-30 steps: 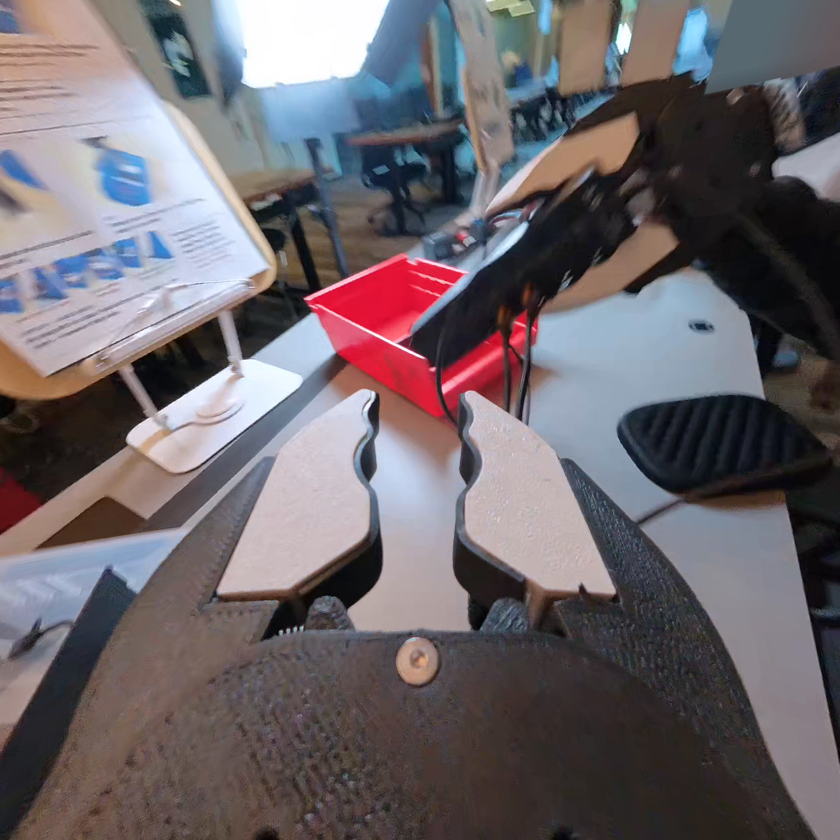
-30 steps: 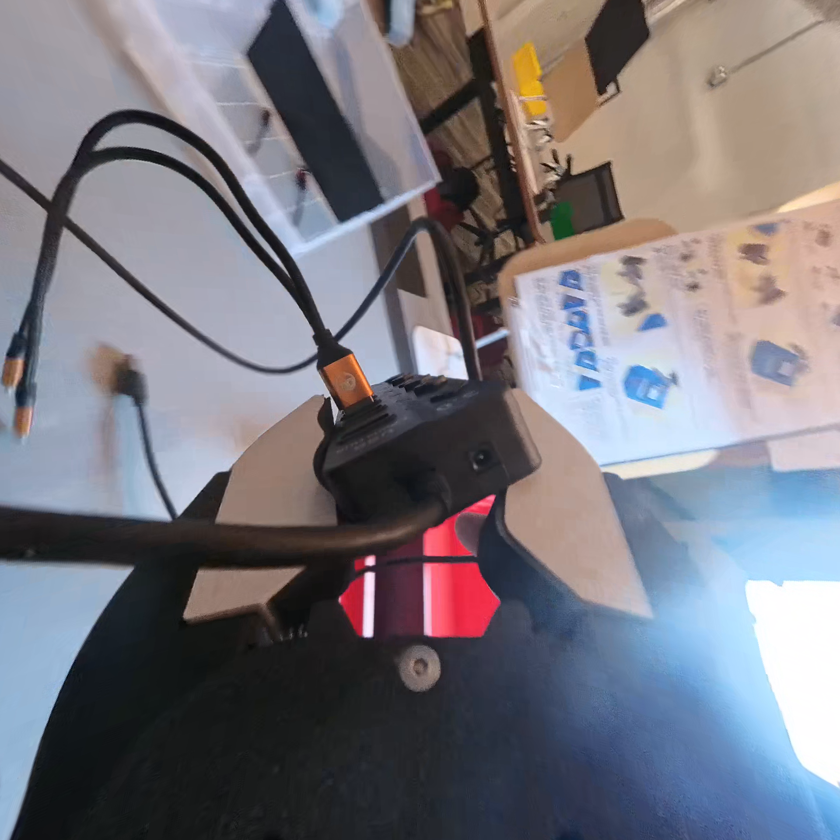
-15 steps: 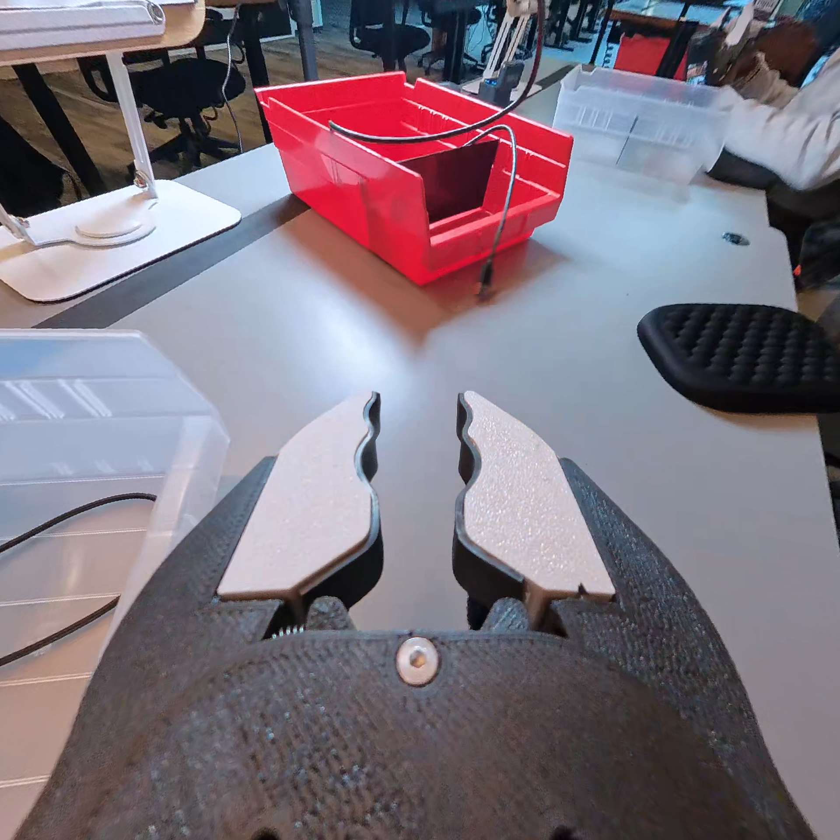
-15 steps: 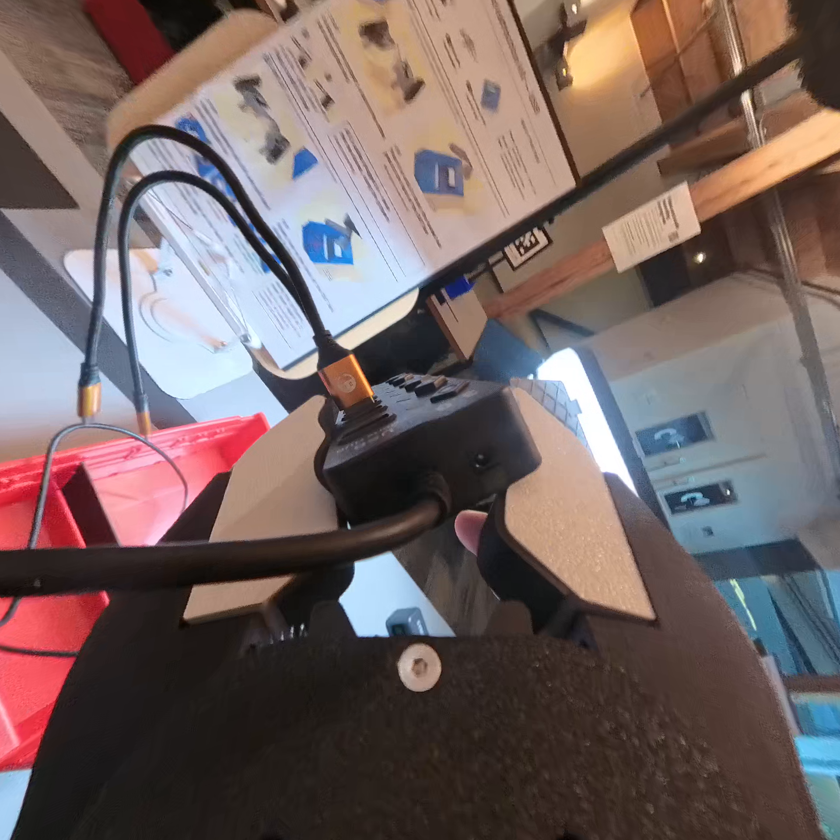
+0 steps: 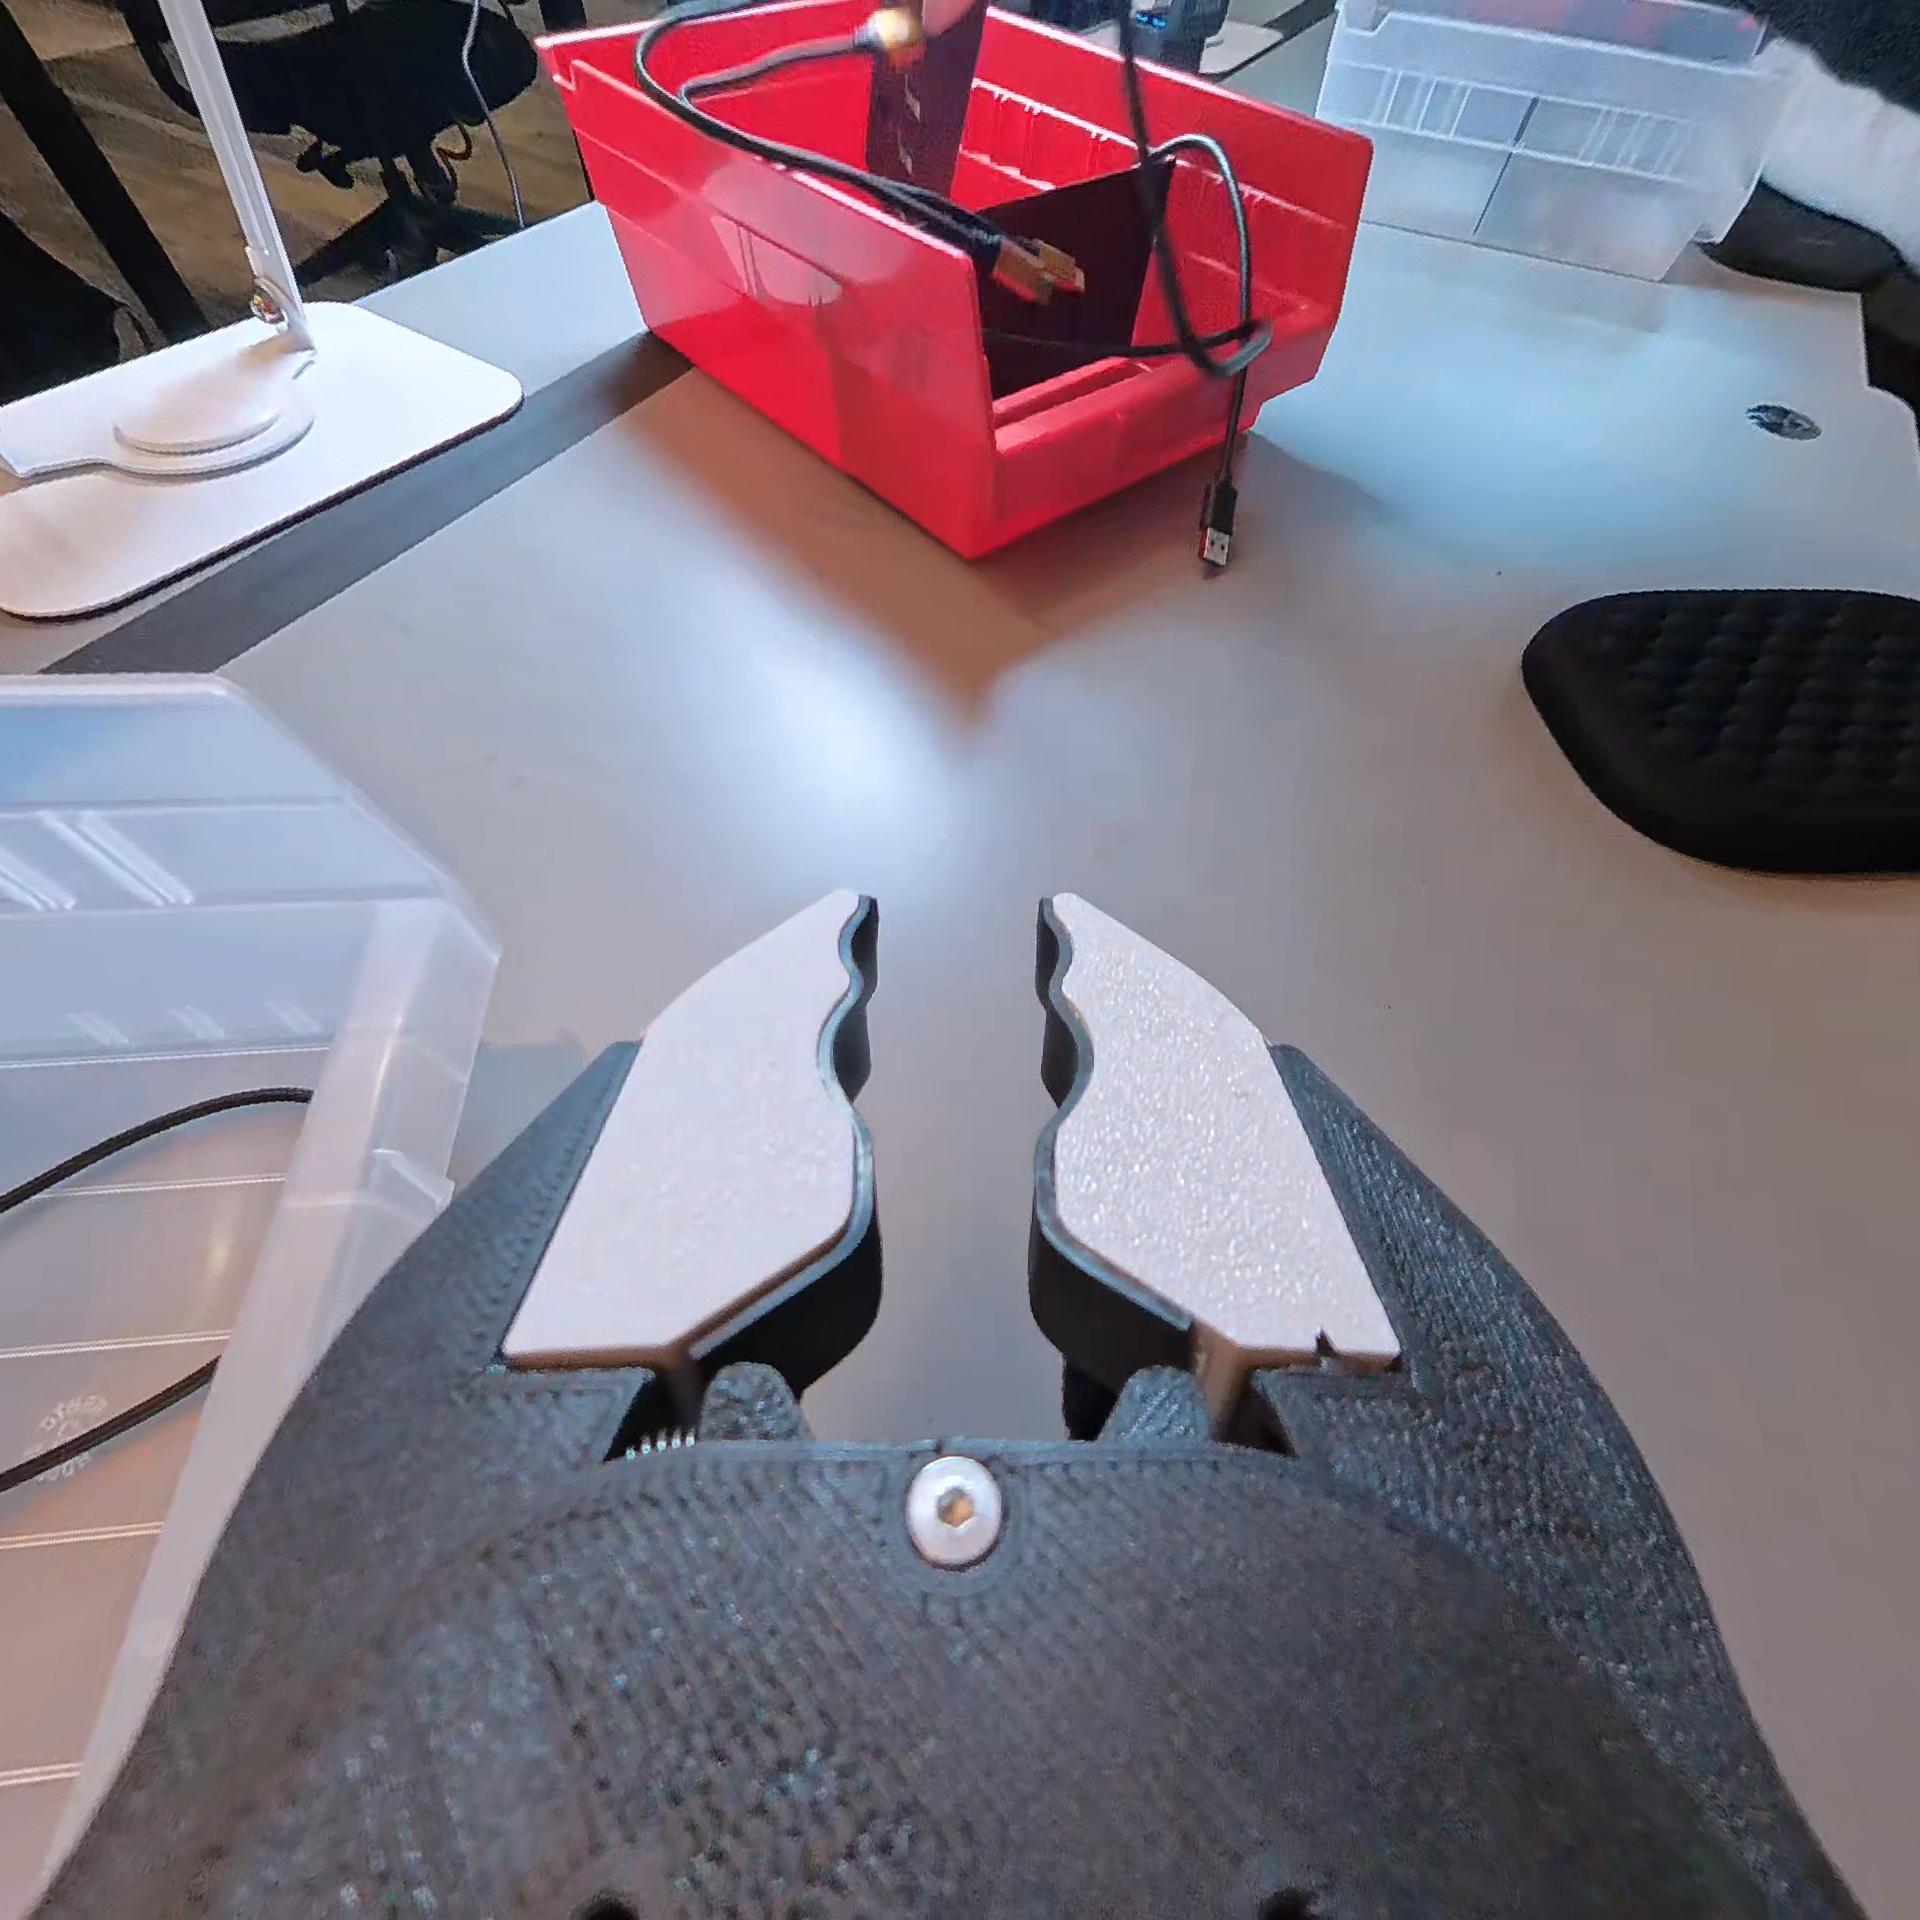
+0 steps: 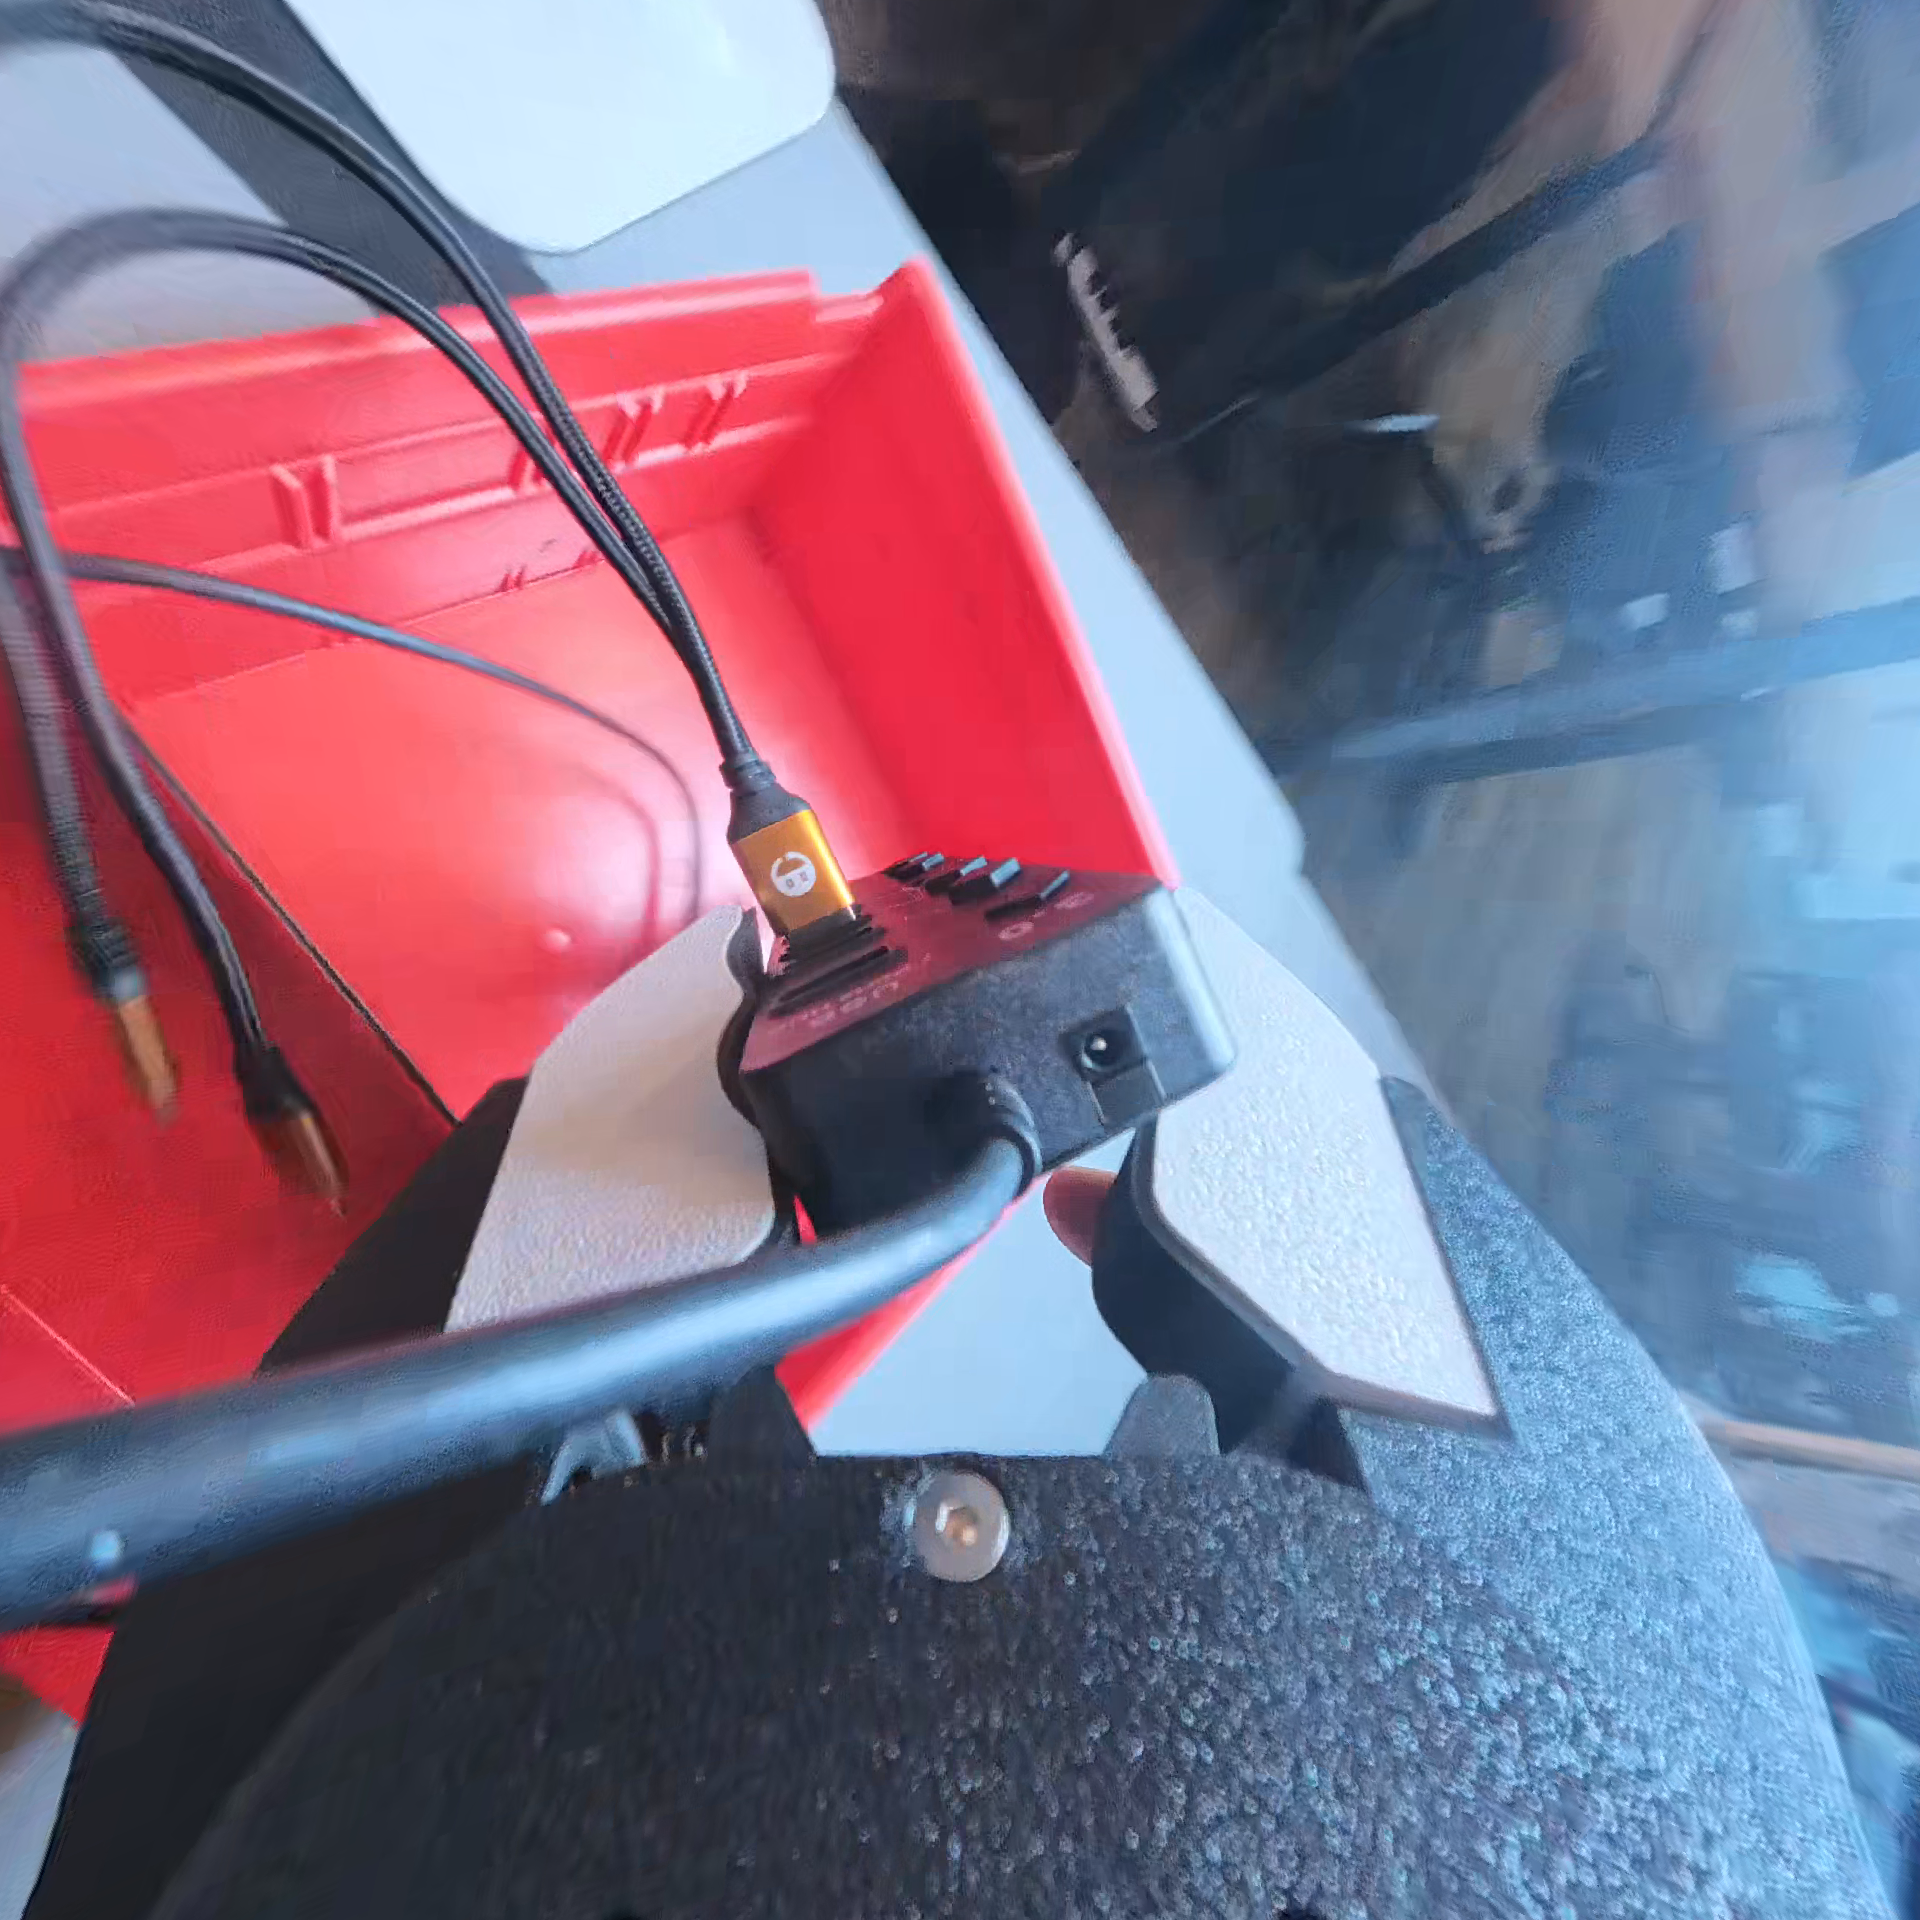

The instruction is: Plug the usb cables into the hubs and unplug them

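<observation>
My right gripper is shut on a black USB hub and holds it over the red bin. An orange-sleeved USB plug sits in a port on top of the hub, and its braided cable ends in two loose gold plugs hanging over the bin. The hub's thick black cable crosses my left finger. My left gripper is open and empty, low over the table, well in front of the red bin. A thin black cable ends in a plug hanging over the bin's front onto the table.
A clear plastic container with a black cable inside stands at my left. A black padded rest lies at the right. A white stand base is at the far left, and another clear bin is behind the red one. My right fingertips sit around 45 cm from my left ones.
My right gripper has swung down with the hub, from facing the poster stand to hanging over the red bin. The cables now dangle into the bin. My left gripper stays open.
</observation>
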Tool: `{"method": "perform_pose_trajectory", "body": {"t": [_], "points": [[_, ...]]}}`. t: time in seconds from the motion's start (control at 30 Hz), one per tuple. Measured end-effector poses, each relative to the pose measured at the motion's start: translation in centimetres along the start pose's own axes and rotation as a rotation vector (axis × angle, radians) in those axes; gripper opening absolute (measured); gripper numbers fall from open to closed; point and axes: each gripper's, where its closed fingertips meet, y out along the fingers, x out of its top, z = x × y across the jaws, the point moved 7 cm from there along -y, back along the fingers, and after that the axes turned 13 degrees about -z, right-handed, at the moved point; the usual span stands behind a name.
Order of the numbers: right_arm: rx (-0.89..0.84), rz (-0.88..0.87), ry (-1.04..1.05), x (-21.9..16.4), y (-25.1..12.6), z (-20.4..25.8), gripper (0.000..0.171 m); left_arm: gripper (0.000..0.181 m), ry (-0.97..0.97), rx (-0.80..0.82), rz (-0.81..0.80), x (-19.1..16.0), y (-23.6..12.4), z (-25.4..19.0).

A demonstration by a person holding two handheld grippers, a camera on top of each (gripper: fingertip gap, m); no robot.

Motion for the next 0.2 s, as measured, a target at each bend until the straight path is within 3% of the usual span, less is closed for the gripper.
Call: {"method": "perform_pose_trajectory", "body": {"t": [0.03, 0.2], "points": [[0.020, 0.022, 0.036, -0.8, 1.4, 0.5, 0.070, 0.029, -0.001, 0.001, 0.006, -0.1, 0.1, 0.0], [-0.013, 0.098, 0.279, -2.5, 3.6, -1.9, 0.071, 0.028, -0.025, -0.012, 0.034, -1.1, 0.5, 0.1]]}}
